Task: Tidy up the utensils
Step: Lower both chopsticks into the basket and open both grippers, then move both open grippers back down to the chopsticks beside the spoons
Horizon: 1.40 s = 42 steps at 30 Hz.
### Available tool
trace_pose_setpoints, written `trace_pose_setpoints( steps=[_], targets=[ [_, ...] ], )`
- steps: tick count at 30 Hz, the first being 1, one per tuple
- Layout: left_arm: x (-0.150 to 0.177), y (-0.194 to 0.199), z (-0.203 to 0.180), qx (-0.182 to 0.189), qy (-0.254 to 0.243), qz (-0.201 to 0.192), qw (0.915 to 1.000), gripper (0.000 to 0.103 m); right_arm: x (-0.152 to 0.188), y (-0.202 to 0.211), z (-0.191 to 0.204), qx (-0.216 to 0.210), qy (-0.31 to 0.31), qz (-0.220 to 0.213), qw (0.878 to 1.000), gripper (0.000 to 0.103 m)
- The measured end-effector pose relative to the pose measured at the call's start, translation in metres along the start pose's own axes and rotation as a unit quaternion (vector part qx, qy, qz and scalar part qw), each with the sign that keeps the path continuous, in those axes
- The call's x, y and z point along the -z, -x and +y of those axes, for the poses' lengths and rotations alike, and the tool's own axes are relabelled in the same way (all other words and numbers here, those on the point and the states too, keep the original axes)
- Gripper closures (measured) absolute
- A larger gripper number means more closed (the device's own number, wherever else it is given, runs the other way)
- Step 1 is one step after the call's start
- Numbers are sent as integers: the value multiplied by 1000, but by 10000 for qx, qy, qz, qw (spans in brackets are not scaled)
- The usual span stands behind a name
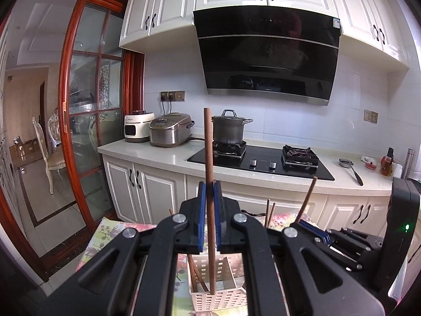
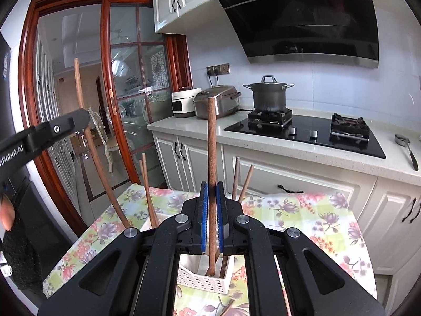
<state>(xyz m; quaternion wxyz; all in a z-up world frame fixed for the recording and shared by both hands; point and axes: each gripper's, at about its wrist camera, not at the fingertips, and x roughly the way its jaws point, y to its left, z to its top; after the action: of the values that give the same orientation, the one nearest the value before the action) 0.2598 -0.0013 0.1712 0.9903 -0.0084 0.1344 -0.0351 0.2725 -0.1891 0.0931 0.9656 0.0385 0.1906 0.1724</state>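
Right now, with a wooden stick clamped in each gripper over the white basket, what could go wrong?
1. The left gripper and right gripper work close together; they could collide.
2. The white slotted basket looks light; a stick pushed in at a slant might tip it.
3. Utensils already leaning in the basket could block or get knocked by the right-hand stick.
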Motion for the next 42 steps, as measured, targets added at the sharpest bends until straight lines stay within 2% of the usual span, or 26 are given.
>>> trace_pose_setpoints(
  steps=[8, 12, 16, 21, 24, 27, 29, 32, 34, 36, 42],
  targets=[
    [-5, -7, -3, -97, -43, -112, 9999, 97, 0, -6, -2, 0, -66, 16, 10000, 97],
    [-5, -15, -5, -98, -63, -48, 9999, 97, 1, -12, 0, -36, -84, 72, 9999, 97],
    [7, -28, -3, -98, -33, 137, 9999, 97, 5, -24, 6, -50, -5, 230, 9997, 97],
    [31, -57, 7, -56, 104, 662, 9977, 97, 12, -39, 12, -96, 71, 420, 9990, 97],
    [41, -70, 16, -92, 156, 879, 9960, 97, 14, -44, 11, -73, 2, 445, 9990, 92],
    [48, -74, 23, -159, 175, 932, 9954, 96, 15, -45, 6, -32, -55, 458, 9989, 86],
    [51, -74, 27, -180, 216, 935, 9952, 92, 16, -44, 3, -42, -100, 455, 9989, 76],
    [56, -69, 34, -234, 265, 900, 9953, 78, 18, -38, -2, -38, -146, 430, 9990, 76],
    [62, -63, 39, -320, 296, 854, 9954, 60, 20, -34, -5, -31, -177, 408, 9990, 76],
    [67, -57, 45, -390, 371, 827, 9951, 47, 23, -29, -9, -65, -229, 397, 9989, 76],
    [91, -36, 67, -621, 638, 860, 9923, 17, 49, -22, -17, -17, -368, 545, 9978, 73]
  ],
)
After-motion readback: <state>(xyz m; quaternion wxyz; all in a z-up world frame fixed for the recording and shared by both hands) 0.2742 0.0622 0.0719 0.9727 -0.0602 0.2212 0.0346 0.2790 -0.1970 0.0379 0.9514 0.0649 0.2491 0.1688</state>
